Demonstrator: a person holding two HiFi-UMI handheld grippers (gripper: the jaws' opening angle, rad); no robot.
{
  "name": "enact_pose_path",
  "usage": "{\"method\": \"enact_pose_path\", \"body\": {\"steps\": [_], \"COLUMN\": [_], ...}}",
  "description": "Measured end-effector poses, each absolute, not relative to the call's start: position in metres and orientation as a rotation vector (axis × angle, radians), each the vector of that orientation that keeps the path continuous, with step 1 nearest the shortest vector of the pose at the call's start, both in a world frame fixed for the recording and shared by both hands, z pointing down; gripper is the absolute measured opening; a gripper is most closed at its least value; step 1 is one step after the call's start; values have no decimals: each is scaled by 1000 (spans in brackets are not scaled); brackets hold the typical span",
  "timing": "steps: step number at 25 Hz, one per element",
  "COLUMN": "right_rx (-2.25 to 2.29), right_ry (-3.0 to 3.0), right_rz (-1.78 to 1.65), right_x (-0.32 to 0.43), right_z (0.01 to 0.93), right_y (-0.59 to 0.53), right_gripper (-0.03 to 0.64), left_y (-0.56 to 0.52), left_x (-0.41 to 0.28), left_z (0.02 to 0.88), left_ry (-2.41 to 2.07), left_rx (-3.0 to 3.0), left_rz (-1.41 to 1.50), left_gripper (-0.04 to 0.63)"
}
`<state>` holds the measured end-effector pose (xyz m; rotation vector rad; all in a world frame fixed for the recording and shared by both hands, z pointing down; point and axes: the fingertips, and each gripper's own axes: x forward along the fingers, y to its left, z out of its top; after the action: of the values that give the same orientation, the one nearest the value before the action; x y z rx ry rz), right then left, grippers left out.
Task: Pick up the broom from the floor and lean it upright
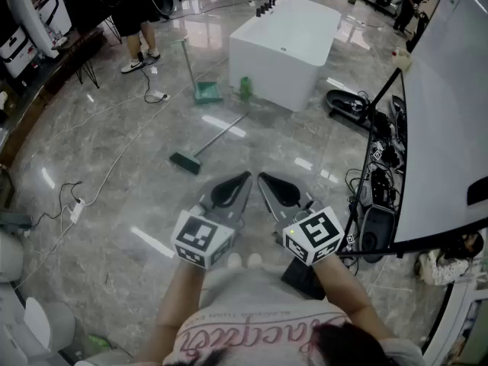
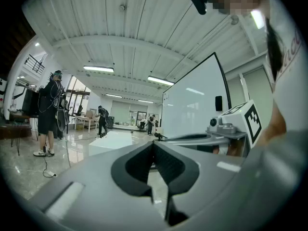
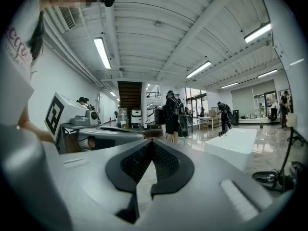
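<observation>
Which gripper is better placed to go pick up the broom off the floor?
Left, probably. The broom lies ahead and to the left, nearer the left gripper than the right gripper. Both are shut and empty.

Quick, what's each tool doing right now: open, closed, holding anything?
Left tool: closed, holding nothing.
Right tool: closed, holding nothing.

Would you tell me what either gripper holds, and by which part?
Nothing: the left gripper and right gripper are both shut, empty; the broom lies on the floor.
</observation>
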<state>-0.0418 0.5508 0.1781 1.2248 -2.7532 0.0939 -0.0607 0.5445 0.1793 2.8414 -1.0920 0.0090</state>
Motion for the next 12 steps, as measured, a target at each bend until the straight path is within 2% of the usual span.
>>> {"method": "enact_pose_path", "body": {"steps": [12], "right_rx": [1252], "right_ry": [-2739], "right_rz": [97], "right_x": [-31], "right_z": [176], "right_y": [541], "right_gripper": [0], "left_y": [532], "left_x": [-53], "left_z": [175], "left_ry": [-1084], "left_rx": [2803], "left_rz": [-22], "left_gripper": [0]}}
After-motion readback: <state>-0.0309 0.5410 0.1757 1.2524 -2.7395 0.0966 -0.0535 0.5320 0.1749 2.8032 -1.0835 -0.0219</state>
